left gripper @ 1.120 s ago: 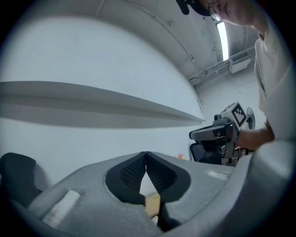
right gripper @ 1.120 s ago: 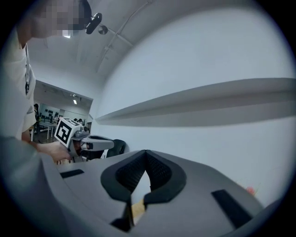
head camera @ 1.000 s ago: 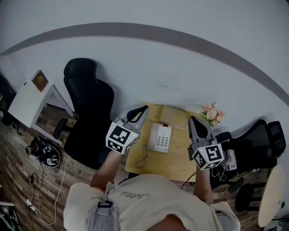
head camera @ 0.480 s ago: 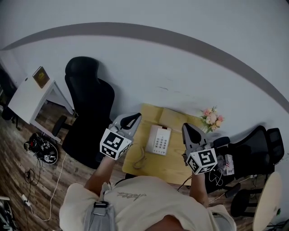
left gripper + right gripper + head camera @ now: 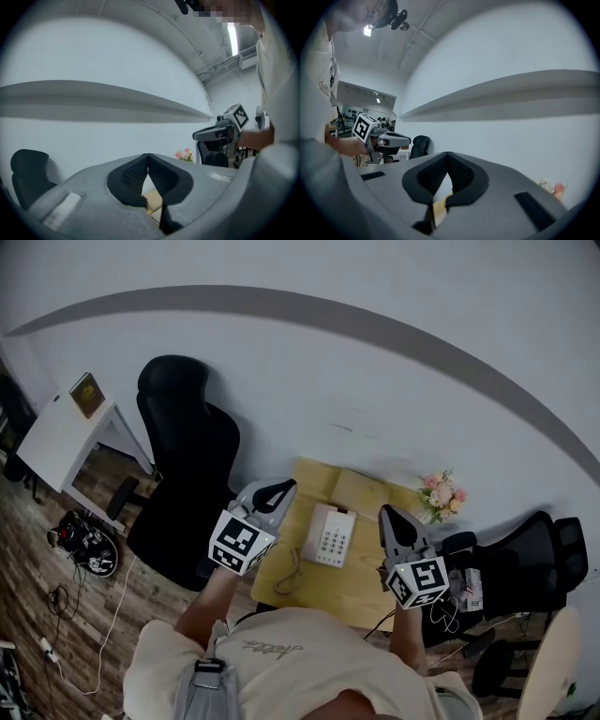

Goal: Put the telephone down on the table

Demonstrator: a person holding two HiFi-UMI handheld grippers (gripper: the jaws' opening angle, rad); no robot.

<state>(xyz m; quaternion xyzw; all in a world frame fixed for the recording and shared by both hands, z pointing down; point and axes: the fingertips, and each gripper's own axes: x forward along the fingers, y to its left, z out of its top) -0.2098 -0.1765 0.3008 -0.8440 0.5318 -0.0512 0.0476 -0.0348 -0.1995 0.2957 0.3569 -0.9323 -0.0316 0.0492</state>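
**Telephone**: lies flat on the table, near its middle. It sits between the two grippers and neither touches it. The case is white, rectangular plastic with a keypad grid on the right half. The handset appears to lie on the left half, but the view is too small to confirm this. A coiled cord loops toward the table's near left corner.

**Left gripper**: pads pressed together tip to tip, nothing between them. It hangs at the table's left edge.

**Right gripper**: pads likewise closed on nothing, near the right edge.

Each gripper carries a cube with black-and-white square markers. The pads are black and finely ribbed, and the bodies are grey moulded plastic.

**Surroundings:**
- The table is small, of light wood, and set against a pale wall with a grey stripe.
- Pink flowers stand at its far right corner.
- The black, high-backed left chair stands just beside the table.
- The black right chair stands on the other side.
- A white desk with a book on it stands further left.
- Cables lie on the wood-plank floor.
- The print on the person's shirt is too small to read.
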